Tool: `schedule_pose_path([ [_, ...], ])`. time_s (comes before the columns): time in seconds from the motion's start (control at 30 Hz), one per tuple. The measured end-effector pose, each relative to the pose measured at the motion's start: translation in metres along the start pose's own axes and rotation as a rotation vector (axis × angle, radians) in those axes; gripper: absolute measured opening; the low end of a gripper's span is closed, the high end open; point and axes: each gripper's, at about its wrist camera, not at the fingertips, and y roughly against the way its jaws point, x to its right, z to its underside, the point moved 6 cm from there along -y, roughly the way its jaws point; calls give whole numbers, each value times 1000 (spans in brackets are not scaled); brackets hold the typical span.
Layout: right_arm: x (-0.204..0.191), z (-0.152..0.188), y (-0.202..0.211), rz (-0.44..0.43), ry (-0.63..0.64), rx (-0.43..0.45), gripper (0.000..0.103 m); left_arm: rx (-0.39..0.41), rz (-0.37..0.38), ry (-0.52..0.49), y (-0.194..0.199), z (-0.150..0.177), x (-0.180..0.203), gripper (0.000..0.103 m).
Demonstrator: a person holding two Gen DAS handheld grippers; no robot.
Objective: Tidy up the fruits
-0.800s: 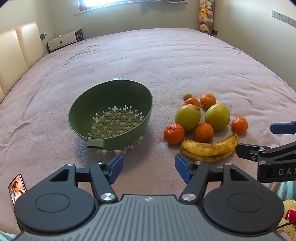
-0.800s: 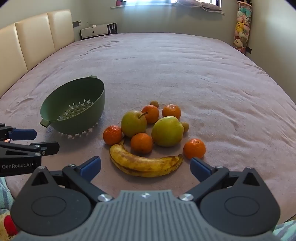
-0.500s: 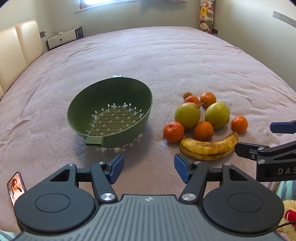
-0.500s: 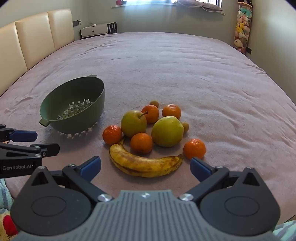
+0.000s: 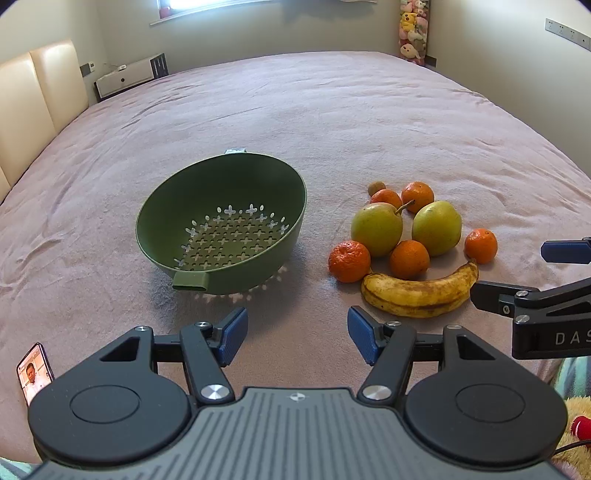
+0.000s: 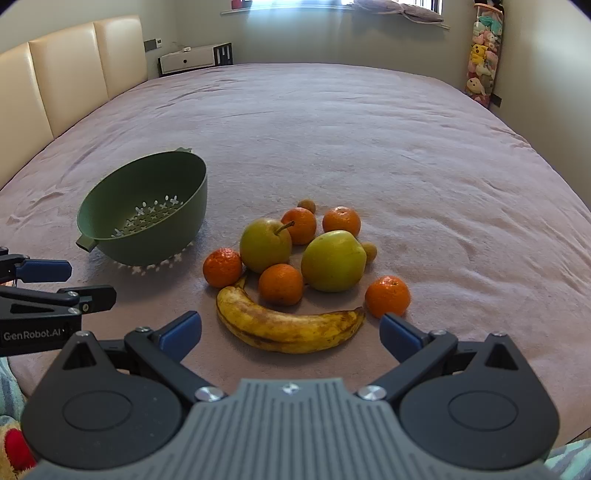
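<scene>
Both tongs gape with nothing between them: the right tongs (image 6: 290, 330) hang just short of the banana (image 6: 288, 326), the left tongs (image 5: 297, 334) before the green colander (image 5: 221, 225). Compared with a moment ago the left view has crept slightly toward the colander, which sits empty on the bed (image 5: 332, 110); sorting, I judge, has yet to begin.

Daylight from the overexposed window (image 5: 207, 4) at the far wall lights both sharp views evenly, the colander (image 5: 221, 229) casting a soft speckled shadow toward the camera on the bed (image 5: 332, 122), while fisheye distortion bends walls and darkens corners.
</scene>
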Motion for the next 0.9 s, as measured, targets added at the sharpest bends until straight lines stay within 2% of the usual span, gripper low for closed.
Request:
schedule_pose_path([
  [0.9, 0, 1, -2, 3, -4, -9, 99, 1, 1, 2, 2, -1, -1, 73],
])
